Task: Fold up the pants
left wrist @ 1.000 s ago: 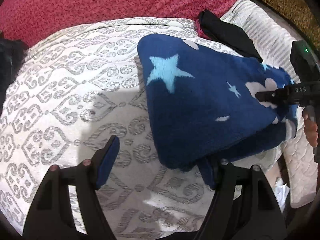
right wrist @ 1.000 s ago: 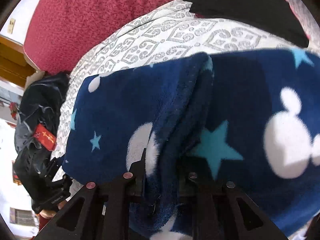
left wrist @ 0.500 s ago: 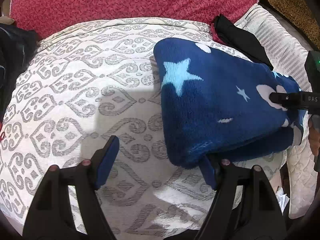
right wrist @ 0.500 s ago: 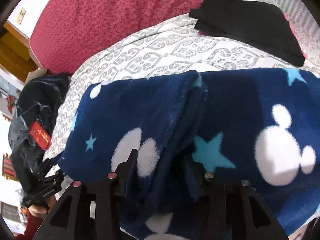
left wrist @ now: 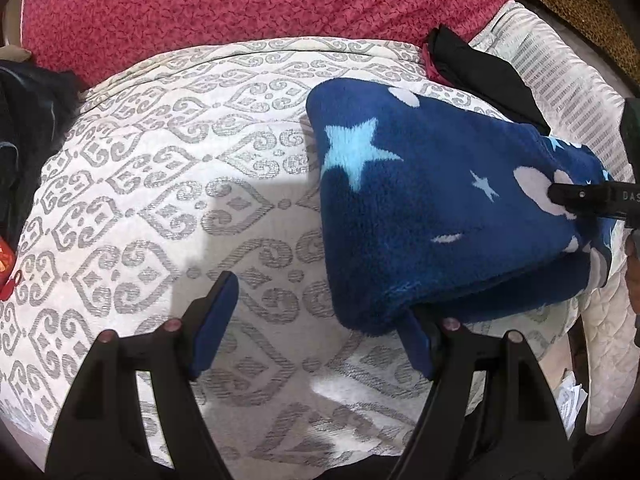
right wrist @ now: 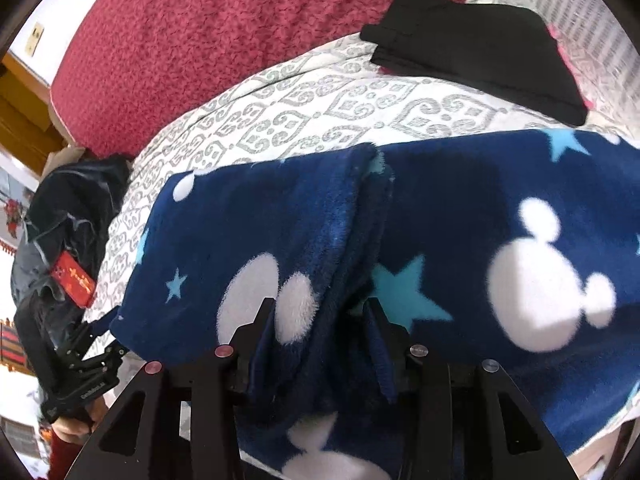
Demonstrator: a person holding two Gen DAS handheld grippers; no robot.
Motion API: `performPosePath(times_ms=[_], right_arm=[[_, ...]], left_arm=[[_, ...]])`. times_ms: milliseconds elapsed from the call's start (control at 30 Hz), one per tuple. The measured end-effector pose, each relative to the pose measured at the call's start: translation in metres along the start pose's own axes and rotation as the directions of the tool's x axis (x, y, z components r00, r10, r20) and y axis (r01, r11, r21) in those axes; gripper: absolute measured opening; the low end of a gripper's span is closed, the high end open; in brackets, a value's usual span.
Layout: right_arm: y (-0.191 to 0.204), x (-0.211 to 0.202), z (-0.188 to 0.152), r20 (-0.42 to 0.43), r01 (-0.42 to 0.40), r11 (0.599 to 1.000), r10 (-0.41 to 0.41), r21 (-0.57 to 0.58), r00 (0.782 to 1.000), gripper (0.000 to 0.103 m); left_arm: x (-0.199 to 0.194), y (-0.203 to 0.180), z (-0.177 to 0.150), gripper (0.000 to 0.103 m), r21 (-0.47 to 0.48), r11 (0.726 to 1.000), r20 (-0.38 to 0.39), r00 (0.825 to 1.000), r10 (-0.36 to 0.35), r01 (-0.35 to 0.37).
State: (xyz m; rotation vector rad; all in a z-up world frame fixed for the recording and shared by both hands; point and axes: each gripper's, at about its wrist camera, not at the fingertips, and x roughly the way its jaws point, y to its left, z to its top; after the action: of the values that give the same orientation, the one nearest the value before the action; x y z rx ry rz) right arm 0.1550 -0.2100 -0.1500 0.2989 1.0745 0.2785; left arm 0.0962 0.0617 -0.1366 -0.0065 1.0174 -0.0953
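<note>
The navy fleece pants (left wrist: 432, 216) with stars and white mouse heads lie folded on the patterned white bedspread (left wrist: 168, 184). My left gripper (left wrist: 320, 320) is open; the pants' near corner lies over its right finger (left wrist: 416, 340). In the right wrist view the pants (right wrist: 460, 240) fill the middle. My right gripper (right wrist: 324, 336) stands partly open with a thick fold of fleece between its fingers. The right gripper also shows at the pants' far edge in the left wrist view (left wrist: 580, 196).
A folded black garment (right wrist: 476, 52) lies at the back right of the bed. A red blanket (left wrist: 256, 4) lies behind. A dark bag (right wrist: 60, 232) with a red tag sits at the left edge. My left gripper shows beyond the pants in the right wrist view (right wrist: 92, 368).
My right gripper has opened from a tight pinch on the fleece fold. The pants have come down flatter on the bed. My left gripper stays open and drew back slightly.
</note>
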Motion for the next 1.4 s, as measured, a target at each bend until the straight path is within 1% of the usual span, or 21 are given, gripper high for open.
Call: performPosePath(times_ms=[200, 333, 367, 433, 467, 500, 600, 700, 767, 867, 933, 967, 1000, 1033, 1067, 1100, 1133, 1200, 1267, 1333, 1400], right_arm=[[0.006, -0.027, -0.007, 0.053, 0.005, 1.0, -0.005, 0.0, 0.999, 0.044], [0.022, -0.053, -0.014, 0.147, -0.022, 0.999, 0.025, -0.024, 0.989, 0.044], [0.027, -0.059, -0.015, 0.166, -0.035, 0.999, 0.041, -0.038, 0.985, 0.043], [0.039, -0.065, -0.014, 0.19, -0.068, 0.995, 0.081, -0.073, 0.978, 0.035], [0.045, -0.063, -0.014, 0.182, -0.08, 0.992, 0.096, -0.098, 0.979, 0.028], [0.051, -0.059, -0.013, 0.162, -0.084, 0.989, 0.104, -0.123, 0.981, 0.025], [0.061, -0.034, -0.012, 0.093, -0.06, 0.987, 0.075, -0.15, 0.993, 0.021], [0.05, 0.003, -0.017, -0.02, -0.053, 0.996, 0.051, -0.074, 0.998, 0.02], [0.04, 0.017, -0.023, -0.048, -0.07, 0.997, 0.068, -0.032, 0.997, 0.019], [0.031, 0.017, -0.026, -0.031, -0.113, 0.994, 0.113, 0.001, 0.993, 0.019], [0.025, 0.018, -0.025, -0.038, -0.13, 0.991, 0.131, 0.028, 0.991, 0.018], [0.023, 0.019, -0.025, -0.039, -0.132, 0.991, 0.133, 0.036, 0.99, 0.018], [0.025, 0.021, -0.025, -0.04, -0.126, 0.991, 0.127, 0.035, 0.991, 0.018], [0.026, 0.022, -0.026, -0.034, -0.118, 0.993, 0.119, 0.022, 0.992, 0.018], [0.029, 0.022, -0.026, -0.029, -0.103, 0.995, 0.103, 0.0, 0.994, 0.018], [0.031, 0.021, -0.026, -0.024, -0.091, 0.996, 0.091, -0.015, 0.996, 0.018], [0.034, 0.021, -0.027, -0.018, -0.075, 0.997, 0.074, -0.03, 0.997, 0.018], [0.035, 0.02, -0.026, -0.018, -0.067, 0.997, 0.066, -0.032, 0.998, 0.018], [0.032, 0.013, -0.025, -0.01, -0.088, 0.996, 0.088, -0.006, 0.996, 0.018], [0.026, -0.004, -0.028, 0.018, -0.109, 0.994, 0.109, 0.011, 0.994, 0.021], [0.017, -0.023, -0.034, 0.062, -0.099, 0.995, 0.098, 0.006, 0.993, 0.025]], left_arm=[[-0.002, -0.001, -0.002, 0.076, -0.006, 1.0, -0.004, 1.0, 0.004, -0.004], [-0.017, -0.003, -0.001, 0.076, 0.018, 1.0, 0.015, 1.0, 0.015, -0.015], [-0.022, -0.003, -0.001, 0.076, 0.02, 1.0, 0.021, 1.0, 0.013, -0.014], [-0.031, -0.001, 0.0, 0.076, 0.006, 1.0, 0.029, 1.0, -0.005, 0.004], [-0.038, 0.001, 0.002, 0.076, -0.008, 1.0, 0.042, 0.999, -0.021, 0.021], [-0.045, 0.002, 0.004, 0.076, -0.023, 0.999, 0.062, 0.997, -0.035, 0.037], [-0.06, -0.001, 0.018, 0.076, -0.028, 0.998, 0.122, 0.992, -0.046, 0.05], [-0.055, -0.016, 0.033, 0.076, 0.011, 1.0, 0.135, 0.991, -0.026, 0.025], [-0.043, -0.033, 0.046, 0.076, 0.047, 0.997, 0.126, 0.99, -0.068, 0.063], [-0.022, -0.06, 0.06, 0.076, 0.124, 0.988, 0.109, 0.989, -0.1, 0.086], [0.002, -0.079, 0.064, 0.076, 0.19, 0.981, 0.081, 0.995, -0.058, 0.042], [0.023, -0.082, 0.065, 0.076, 0.199, 0.98, 0.046, 0.999, -0.008, -0.001], [0.035, -0.081, 0.065, 0.076, 0.197, 0.98, 0.02, 1.0, 0.02, -0.023], [0.05, -0.076, 0.064, 0.079, 0.18, 0.983, -0.014, 1.0, 0.023, -0.021], [0.06, -0.066, 0.062, 0.082, 0.12, 0.993, -0.021, 1.0, -0.017, 0.02], [0.061, -0.059, 0.061, 0.086, 0.086, 0.996, -0.02, 0.999, -0.03, 0.032], [0.06, -0.057, 0.062, 0.086, 0.072, 0.997, -0.03, 0.999, -0.038, 0.04], [0.055, -0.059, 0.063, 0.086, 0.092, 0.996, -0.035, 0.999, -0.013, 0.016], [0.043, -0.065, 0.063, 0.085, 0.107, 0.994, -0.03, 0.999, 0.018, -0.015], [0.028, -0.069, 0.063, 0.085, 0.11, 0.994, -0.012, 1.0, 0.021, -0.02], [0.01, -0.073, 0.064, 0.084, 0.109, 0.994, 0.027, 1.0, 0.006, -0.009]])
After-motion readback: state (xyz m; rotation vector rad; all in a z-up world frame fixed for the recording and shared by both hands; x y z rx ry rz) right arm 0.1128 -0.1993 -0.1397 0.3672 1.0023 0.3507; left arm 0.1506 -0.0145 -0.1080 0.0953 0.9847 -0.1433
